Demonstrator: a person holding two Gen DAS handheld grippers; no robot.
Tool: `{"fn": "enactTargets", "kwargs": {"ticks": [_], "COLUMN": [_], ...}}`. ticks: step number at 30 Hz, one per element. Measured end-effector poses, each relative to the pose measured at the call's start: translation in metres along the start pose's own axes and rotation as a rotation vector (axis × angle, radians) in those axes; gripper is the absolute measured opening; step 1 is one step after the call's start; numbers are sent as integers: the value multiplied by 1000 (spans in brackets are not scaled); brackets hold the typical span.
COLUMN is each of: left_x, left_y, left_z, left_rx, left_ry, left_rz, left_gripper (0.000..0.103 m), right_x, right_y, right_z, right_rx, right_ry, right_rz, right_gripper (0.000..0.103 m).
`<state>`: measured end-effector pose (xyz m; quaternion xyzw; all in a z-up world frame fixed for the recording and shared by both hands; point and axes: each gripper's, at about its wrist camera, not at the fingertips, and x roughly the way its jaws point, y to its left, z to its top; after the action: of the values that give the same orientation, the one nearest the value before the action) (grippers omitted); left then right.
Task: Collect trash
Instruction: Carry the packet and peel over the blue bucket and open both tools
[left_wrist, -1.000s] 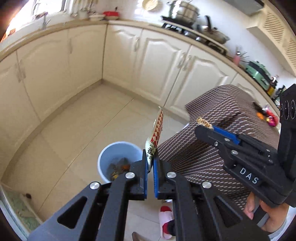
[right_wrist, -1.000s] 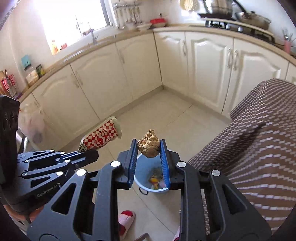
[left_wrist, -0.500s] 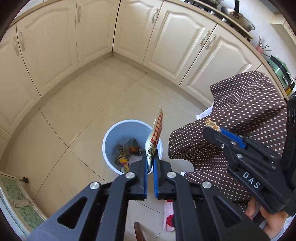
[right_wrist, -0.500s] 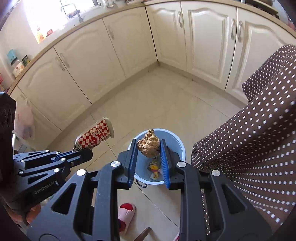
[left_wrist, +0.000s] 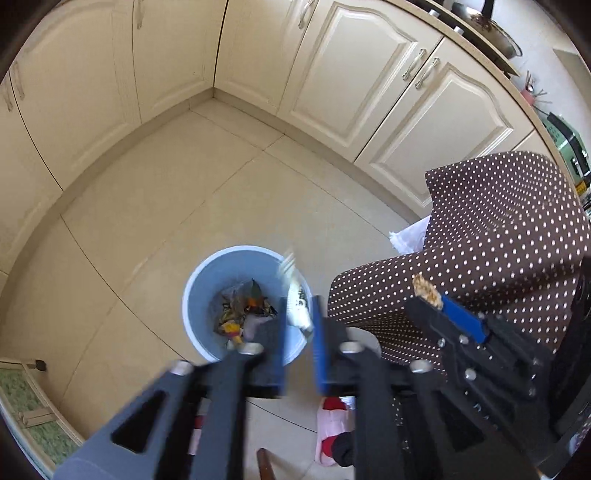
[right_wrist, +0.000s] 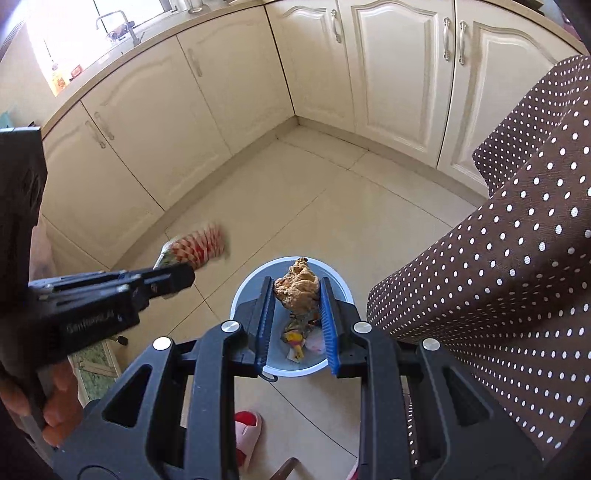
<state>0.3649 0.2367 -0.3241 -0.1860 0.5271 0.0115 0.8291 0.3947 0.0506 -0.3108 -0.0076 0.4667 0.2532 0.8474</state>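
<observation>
A light blue bin (left_wrist: 207, 273) with scraps in it stands on the floor below both grippers. My left gripper (left_wrist: 299, 306) hangs over the bin's right rim and its jaws are opening. The red-and-white checked wrapper (left_wrist: 297, 299) lies blurred and loose between them, with no pad pressing on it. In the right wrist view the wrapper (right_wrist: 195, 249) sticks out past the left gripper (right_wrist: 184, 275). My right gripper (right_wrist: 297, 280) is shut on a crumpled brown lump (right_wrist: 299, 293) directly above the bin (right_wrist: 295, 371). The lump (left_wrist: 426, 290) also shows at the right gripper's tip in the left wrist view.
A brown polka-dot cloth (left_wrist: 498, 229) drapes over furniture just right of the bin. Cream cabinets (right_wrist: 229, 110) wrap the corner behind. A pink and red slipper (right_wrist: 247, 432) lies on the tiles near me, and a green mat (left_wrist: 22, 402) is at the far left.
Both grippers have sunk toward the bin, which looks larger. The left jaws have parted, and the wrapper, held upright before, now sits loose and blurred. The right gripper still holds the lump.
</observation>
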Motion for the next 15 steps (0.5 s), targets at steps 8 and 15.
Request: {"fn": "enactTargets", "kwargs": {"ticks": [8, 15], "left_x": [5, 0], "left_y": [17, 41], "left_z": [-10, -25], "left_rx": [-42, -84], "left_ry": [5, -2], "left_rz": [47, 85], "left_gripper": [38, 43], "right_x": [11, 19], "right_y": [4, 17], "right_z": [0, 0], "right_rx": [-3, -19], "right_ry": [23, 34], "right_rz": [6, 19], "right_gripper": [24, 24]}}
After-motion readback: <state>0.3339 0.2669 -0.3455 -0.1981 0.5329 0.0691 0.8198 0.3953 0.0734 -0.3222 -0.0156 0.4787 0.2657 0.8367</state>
